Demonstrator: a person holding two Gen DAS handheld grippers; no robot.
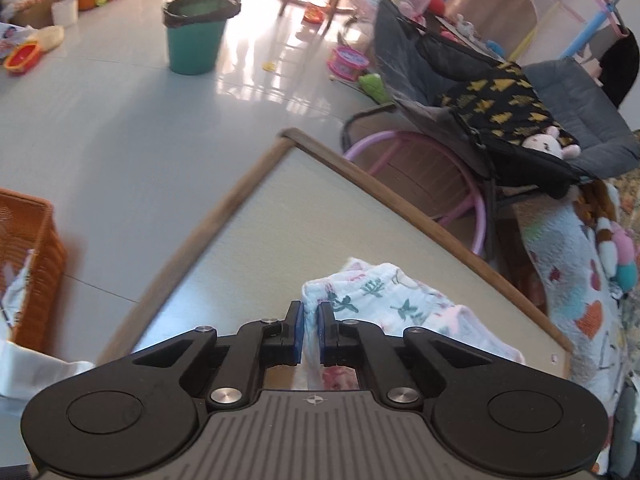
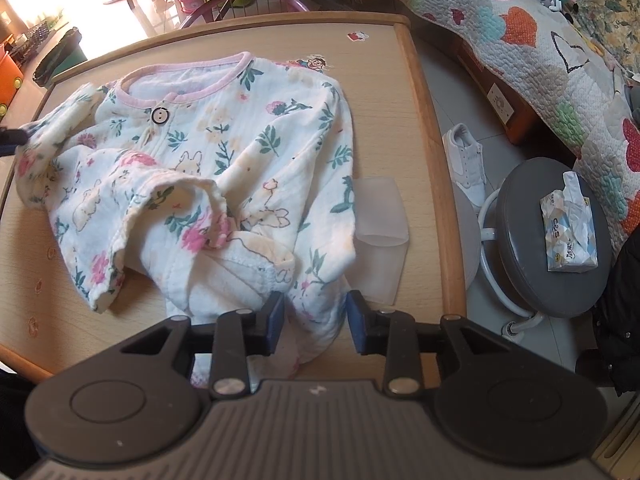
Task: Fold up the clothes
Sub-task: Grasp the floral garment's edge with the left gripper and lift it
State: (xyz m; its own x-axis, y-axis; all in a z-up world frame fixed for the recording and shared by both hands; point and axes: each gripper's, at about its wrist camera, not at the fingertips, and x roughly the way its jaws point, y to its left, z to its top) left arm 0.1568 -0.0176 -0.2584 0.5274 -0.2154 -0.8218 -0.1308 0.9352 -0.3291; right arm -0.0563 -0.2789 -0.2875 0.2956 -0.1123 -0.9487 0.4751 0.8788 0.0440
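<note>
The left hand-held gripper (image 1: 310,330) is pinching a sleeve cuff (image 1: 316,296) of the floral baby garment (image 2: 208,176), its blue pads clenched on the fabric near the desk's (image 2: 384,120) left edge. The garment is lying front-up and rumpled across the middle of the desk, its pink collar (image 2: 188,80) pointing toward the far edge. The right hand-held gripper (image 2: 314,320) is straddling the garment's lower hem at the near edge, jaws parted, and whether its pads are pressing the cloth cannot be told.
</note>
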